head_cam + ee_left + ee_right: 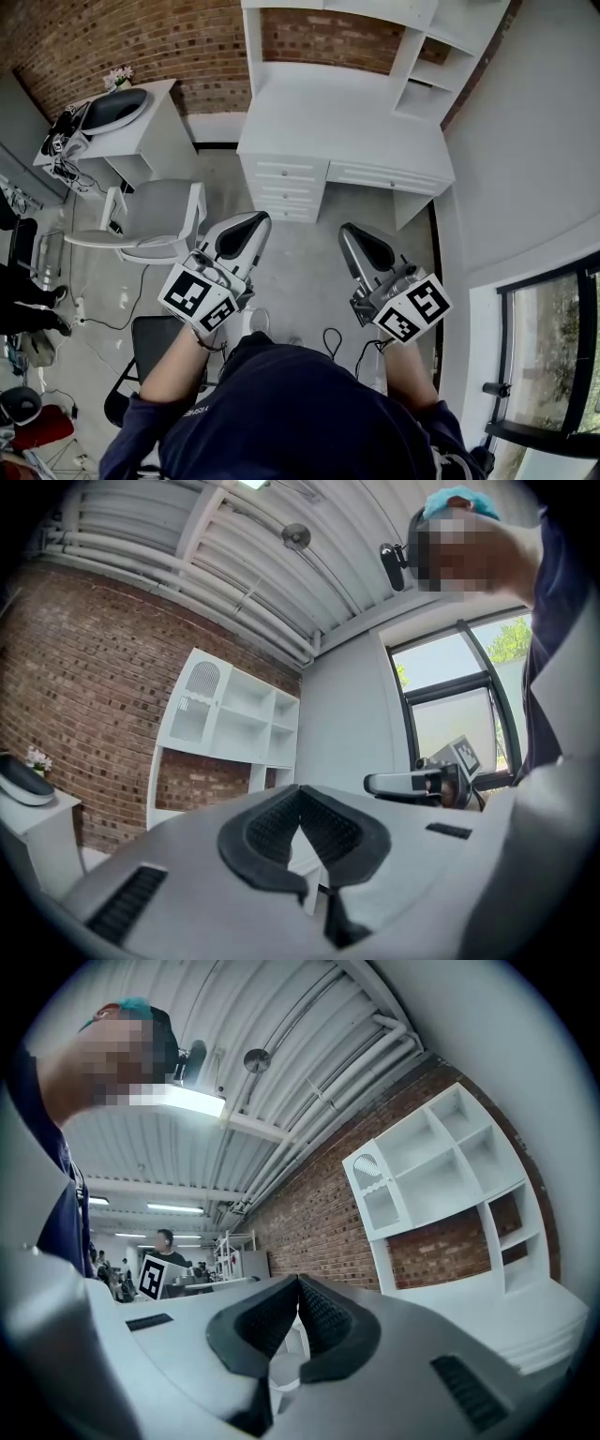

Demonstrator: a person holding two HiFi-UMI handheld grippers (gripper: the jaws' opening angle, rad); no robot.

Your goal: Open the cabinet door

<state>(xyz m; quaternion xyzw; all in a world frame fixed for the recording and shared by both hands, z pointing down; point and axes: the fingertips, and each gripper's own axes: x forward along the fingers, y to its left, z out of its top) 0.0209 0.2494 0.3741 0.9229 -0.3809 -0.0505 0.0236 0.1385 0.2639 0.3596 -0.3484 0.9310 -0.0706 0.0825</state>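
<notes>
A white desk unit (342, 122) with a shelf hutch stands against the brick wall ahead. The hutch's upper left compartment has a small door with an arched slotted panel (194, 703), also seen in the right gripper view (373, 1188). Drawers (281, 183) sit under the desk top. My left gripper (260, 218) and right gripper (344, 231) are held out side by side over the floor, well short of the desk. The left gripper (300, 789) has its black pads together with nothing between them. So does the right gripper (298, 1282).
A white chair (155, 225) stands to the left of the grippers. Behind it is a small white table (155, 131) with a dark oval object. A black stool (155, 342) and cables lie at the lower left. A plain wall and a window (553, 356) close off the right.
</notes>
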